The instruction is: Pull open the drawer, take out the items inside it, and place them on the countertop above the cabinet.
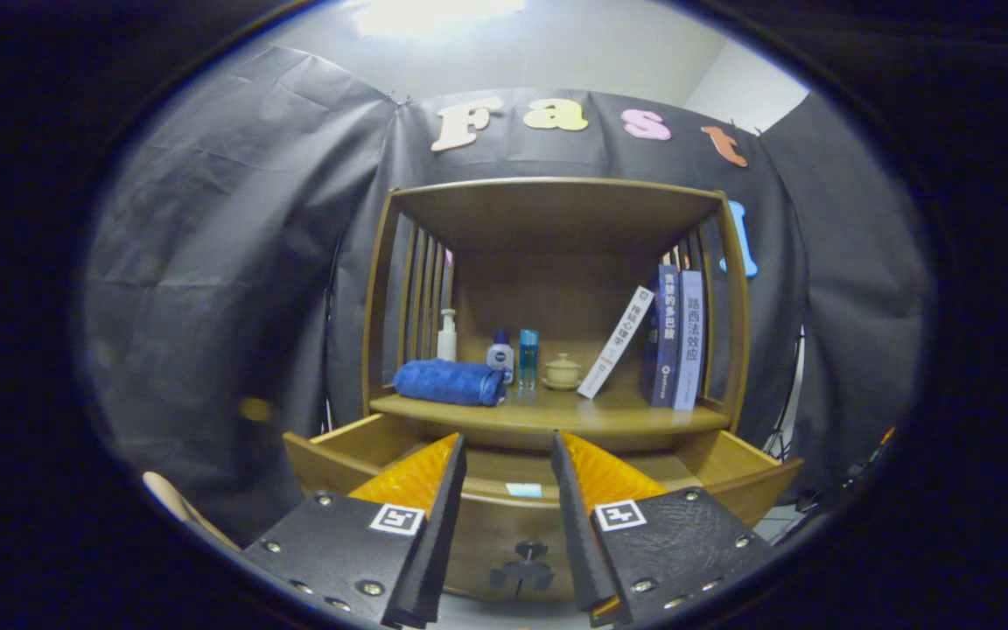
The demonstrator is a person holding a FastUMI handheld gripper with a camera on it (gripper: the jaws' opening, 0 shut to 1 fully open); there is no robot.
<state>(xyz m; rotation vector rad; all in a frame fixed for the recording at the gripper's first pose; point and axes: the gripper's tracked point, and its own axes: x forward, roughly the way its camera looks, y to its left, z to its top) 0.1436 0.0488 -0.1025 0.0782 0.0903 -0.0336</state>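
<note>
Black cloth walls close in the booth around a wooden cabinet (pixel 548 306) with slatted sides, standing straight ahead of you. Its drawer (pixel 504 516) is pulled out below the countertop (pixel 556 413), with a dark metal handle (pixel 523 564) on its front, between your fingers. Inside the drawer a small pale item (pixel 524 490) lies near the front wall; what it is, you cannot tell.

On the countertop, a rolled blue towel (pixel 450 382) lies at the left edge. Behind it stands a white pump bottle (pixel 447 336), then a small white bottle with a blue cap (pixel 500 354), a clear blue bottle (pixel 528 357), and a lidded cup on a saucer (pixel 562 371) near the middle. At the right edge books stand upright (pixel 679 337), with one white book (pixel 616 342) leaning against them.

Your gripper (pixel 508 451) hangs above the drawer front, fingers spread wide apart and holding nothing.
</note>
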